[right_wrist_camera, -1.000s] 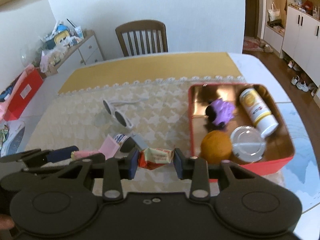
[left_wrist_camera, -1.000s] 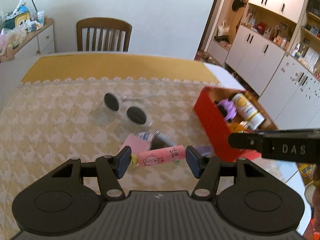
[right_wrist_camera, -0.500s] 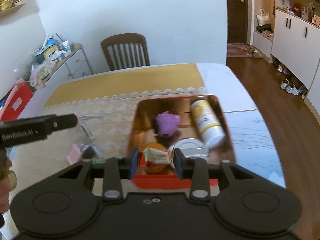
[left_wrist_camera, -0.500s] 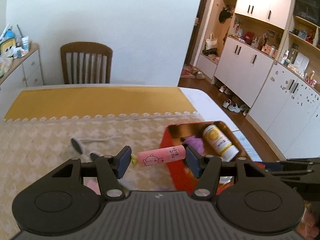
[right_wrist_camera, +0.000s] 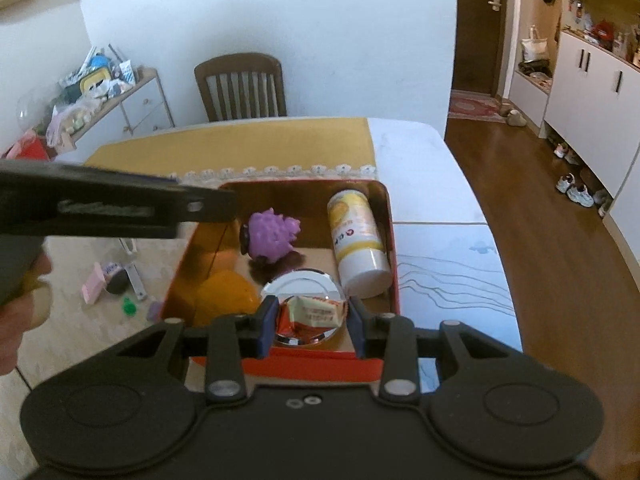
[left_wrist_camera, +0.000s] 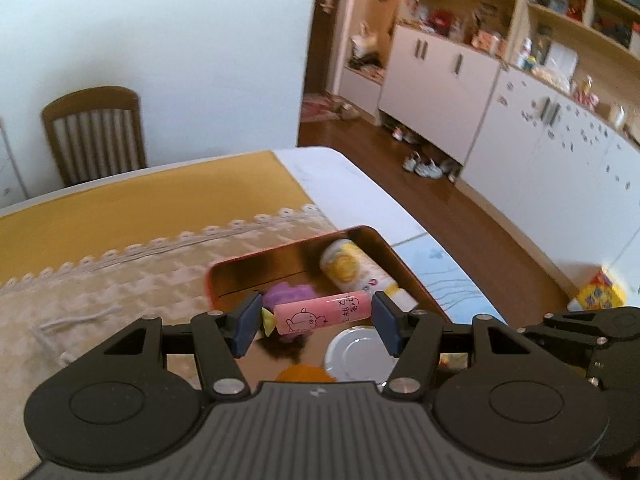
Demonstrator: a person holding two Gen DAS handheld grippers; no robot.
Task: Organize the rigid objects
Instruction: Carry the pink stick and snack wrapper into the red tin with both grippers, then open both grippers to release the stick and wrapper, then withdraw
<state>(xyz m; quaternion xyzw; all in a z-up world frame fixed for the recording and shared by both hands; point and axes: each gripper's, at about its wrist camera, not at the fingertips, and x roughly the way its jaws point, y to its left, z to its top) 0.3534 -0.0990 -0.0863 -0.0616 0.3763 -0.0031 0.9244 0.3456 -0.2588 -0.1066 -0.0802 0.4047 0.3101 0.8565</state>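
Between both sets of jaws: snacks clamped, red tin point(right_wrist_camera: 390, 240) just below.
Left gripper point(left_wrist_camera: 316, 320) grips pink candy tube point(left_wrist_camera: 320, 314) endwise; right gripper point(right_wrist_camera: 313, 320) pinches wrapped biscuit point(right_wrist_camera: 314, 312). Lower each into bare tin floor, clear of round mirror point(right_wrist_camera: 300, 284), then release.

Inside the red tin point(right_wrist_camera: 390, 216), the purple toy point(right_wrist_camera: 272, 232), bottle point(right_wrist_camera: 358, 240), orange ball point(right_wrist_camera: 226, 294) and round lid point(right_wrist_camera: 304, 280) crowd the floor; only its upper-left corner lies bare.

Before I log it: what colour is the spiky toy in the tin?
Purple spiky toy, clearest in the right wrist view.
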